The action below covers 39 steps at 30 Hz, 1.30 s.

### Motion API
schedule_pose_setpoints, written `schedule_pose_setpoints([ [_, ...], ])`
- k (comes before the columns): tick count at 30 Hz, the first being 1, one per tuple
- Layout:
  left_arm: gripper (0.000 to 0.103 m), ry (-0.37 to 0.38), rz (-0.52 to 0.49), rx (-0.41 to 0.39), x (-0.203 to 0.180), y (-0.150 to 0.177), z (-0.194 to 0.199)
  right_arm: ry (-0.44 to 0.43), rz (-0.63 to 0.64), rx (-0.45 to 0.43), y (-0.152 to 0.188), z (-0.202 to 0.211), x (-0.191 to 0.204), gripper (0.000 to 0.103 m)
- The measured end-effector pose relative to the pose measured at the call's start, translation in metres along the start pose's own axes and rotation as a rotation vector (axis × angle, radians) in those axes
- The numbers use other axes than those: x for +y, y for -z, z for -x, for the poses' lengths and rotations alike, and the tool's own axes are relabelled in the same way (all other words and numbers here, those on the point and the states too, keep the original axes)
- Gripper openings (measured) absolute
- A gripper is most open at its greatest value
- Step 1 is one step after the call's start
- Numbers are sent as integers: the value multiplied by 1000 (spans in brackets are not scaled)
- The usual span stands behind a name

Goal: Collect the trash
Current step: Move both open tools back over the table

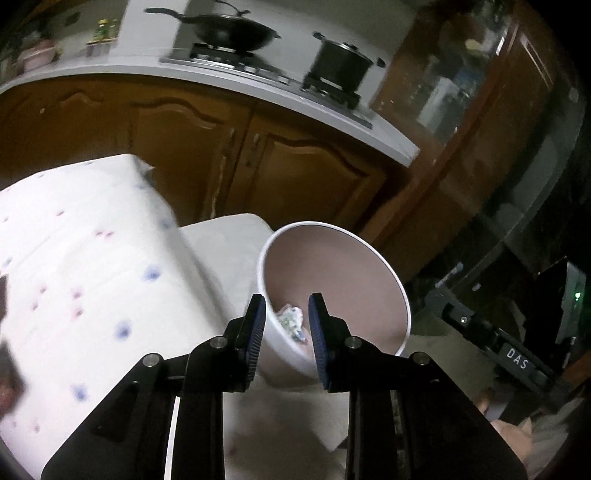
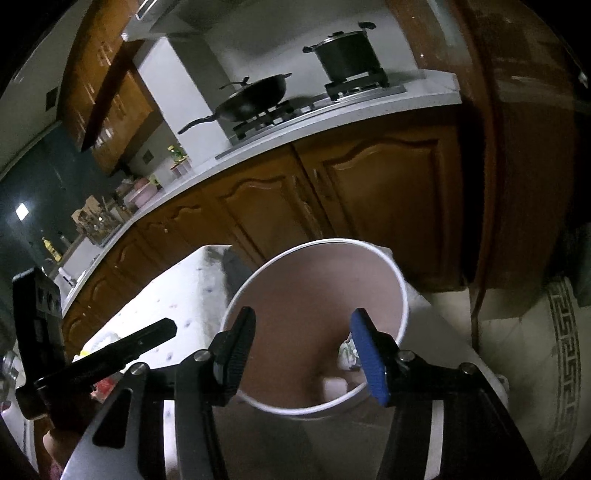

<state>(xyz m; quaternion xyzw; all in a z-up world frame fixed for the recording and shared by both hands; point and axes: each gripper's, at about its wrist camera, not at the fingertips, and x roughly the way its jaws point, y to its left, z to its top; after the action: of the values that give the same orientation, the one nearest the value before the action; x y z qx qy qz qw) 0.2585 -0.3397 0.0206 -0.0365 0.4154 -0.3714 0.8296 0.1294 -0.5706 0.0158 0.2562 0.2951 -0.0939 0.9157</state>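
In the left wrist view, a white cloth with blue and pink dots fills the left side. At lower centre the left gripper has its jaws parted with nothing pinched between them. Just beyond them sits a white bin with a pinkish inside, and crumpled paper trash lies at its bottom, seen through the gap. A wok and a dark pot stand on the counter across the top.

In the right wrist view, the left gripper's black frame crosses the lower left. At lower centre the right gripper is released, jaws wide and empty over the bin. The crumpled trash lies inside, beside the blue right pad. Patterned floor tile shows at far right.
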Motion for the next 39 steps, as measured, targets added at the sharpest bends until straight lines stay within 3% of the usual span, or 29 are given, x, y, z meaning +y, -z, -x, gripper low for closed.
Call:
schedule_pose_setpoints([
  [4, 35, -35, 35, -43, 22, 13, 32, -37, 9, -10, 4, 5, 14, 71],
  [8, 36, -86, 72, -78, 45, 28, 63, -81, 15, -12, 11, 8, 34, 75],
  [19, 45, -213, 123, -161, 101, 77, 149, -203, 86, 52, 44, 0, 108, 76],
  [32, 46, -309, 217, -198, 161, 125, 218, -302, 197, 154, 109, -18, 192, 76],
  [39, 50, -369, 271, -228, 190, 147, 251, -332, 235, 187, 126, -25, 220, 76],
])
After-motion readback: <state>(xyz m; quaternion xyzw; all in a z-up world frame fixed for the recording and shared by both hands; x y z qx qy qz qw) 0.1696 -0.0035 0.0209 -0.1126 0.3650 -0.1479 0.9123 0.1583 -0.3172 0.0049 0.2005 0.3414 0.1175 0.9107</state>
